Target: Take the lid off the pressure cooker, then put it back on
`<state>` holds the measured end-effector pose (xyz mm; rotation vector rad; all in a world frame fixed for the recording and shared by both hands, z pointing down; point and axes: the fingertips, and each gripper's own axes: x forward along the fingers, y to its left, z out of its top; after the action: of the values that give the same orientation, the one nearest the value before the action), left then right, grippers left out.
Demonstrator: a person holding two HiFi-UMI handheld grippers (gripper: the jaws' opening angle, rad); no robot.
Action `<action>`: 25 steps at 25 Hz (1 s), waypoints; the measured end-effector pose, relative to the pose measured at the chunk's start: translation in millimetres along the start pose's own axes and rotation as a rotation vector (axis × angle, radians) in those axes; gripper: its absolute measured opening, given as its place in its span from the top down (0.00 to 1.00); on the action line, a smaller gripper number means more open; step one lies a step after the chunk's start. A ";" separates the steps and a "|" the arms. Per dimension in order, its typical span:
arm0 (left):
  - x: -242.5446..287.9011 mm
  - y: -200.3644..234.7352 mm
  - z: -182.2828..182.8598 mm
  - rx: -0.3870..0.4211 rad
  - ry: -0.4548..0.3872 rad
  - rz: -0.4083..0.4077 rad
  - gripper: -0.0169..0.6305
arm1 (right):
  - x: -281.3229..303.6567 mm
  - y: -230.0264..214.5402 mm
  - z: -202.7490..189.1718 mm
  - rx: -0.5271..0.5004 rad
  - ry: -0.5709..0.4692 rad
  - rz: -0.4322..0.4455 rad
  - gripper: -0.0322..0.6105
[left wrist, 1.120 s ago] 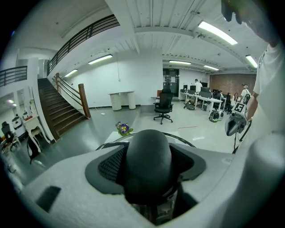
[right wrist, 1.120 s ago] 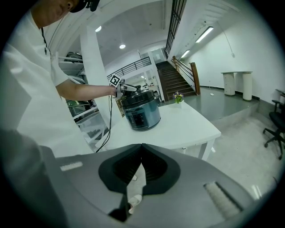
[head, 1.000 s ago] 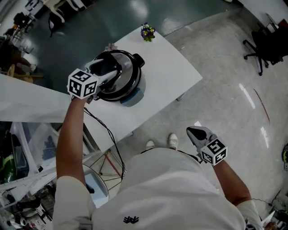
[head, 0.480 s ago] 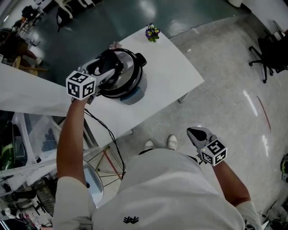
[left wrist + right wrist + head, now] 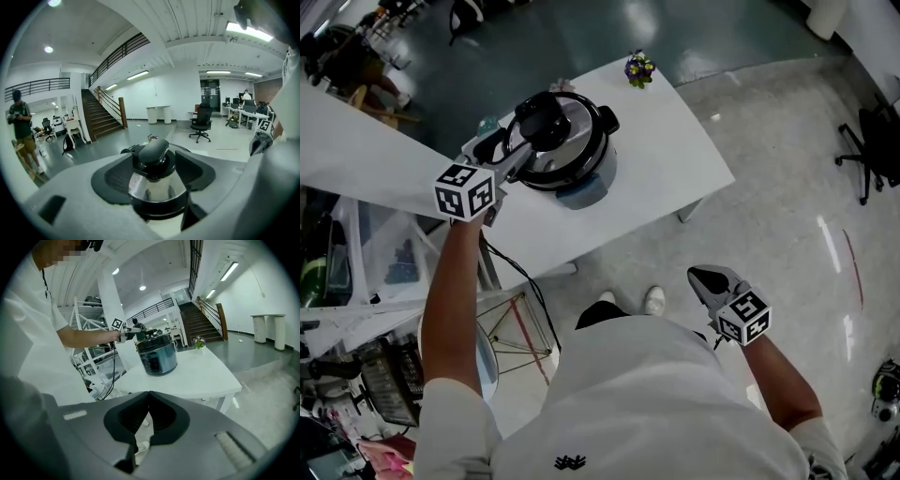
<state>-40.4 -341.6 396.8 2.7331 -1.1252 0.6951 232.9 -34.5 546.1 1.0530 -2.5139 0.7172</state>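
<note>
The pressure cooker (image 5: 572,155) stands on the white table (image 5: 675,164) with its steel lid (image 5: 558,131) and black knob (image 5: 551,111) on top. My left gripper (image 5: 502,148) hovers at the cooker's left rim, apart from the knob. Its jaws are closing but still wide, and nothing is pressed between them. In the left gripper view the knob (image 5: 154,150) shows ahead in the gap of that gripper (image 5: 154,163). My right gripper (image 5: 712,279) hangs by my right side over the floor, shut and empty. From the right gripper (image 5: 150,394) view the cooker (image 5: 156,356) is far off.
A small flower pot (image 5: 638,67) sits at the table's far corner. A black cable (image 5: 520,277) hangs off the near edge by a metal rack (image 5: 516,342). Cluttered shelves fill the left. An office chair (image 5: 877,141) stands far right. A person (image 5: 21,126) stands by the stairs.
My left gripper has drawn back from over the lid's knob to the cooker's left side and risen a little. The right gripper has stayed put.
</note>
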 end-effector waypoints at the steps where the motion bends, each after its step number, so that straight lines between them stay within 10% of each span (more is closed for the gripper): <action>1: -7.8 -1.1 -2.5 -0.016 -0.009 0.021 0.53 | 0.5 0.2 -0.1 -0.009 0.003 0.013 0.93; 14: -90.3 -64.0 -68.8 -0.170 -0.037 0.200 0.80 | 19.2 15.7 3.3 -0.096 0.044 0.171 0.93; 25: -138.6 -195.6 -119.5 -0.305 -0.078 0.130 0.96 | 24.6 66.0 12.1 -0.168 0.033 0.222 0.93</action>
<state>-36.2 -80.2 455.3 2.4660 -1.3143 0.3930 166.8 -15.6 526.4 0.7078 -2.6354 0.5629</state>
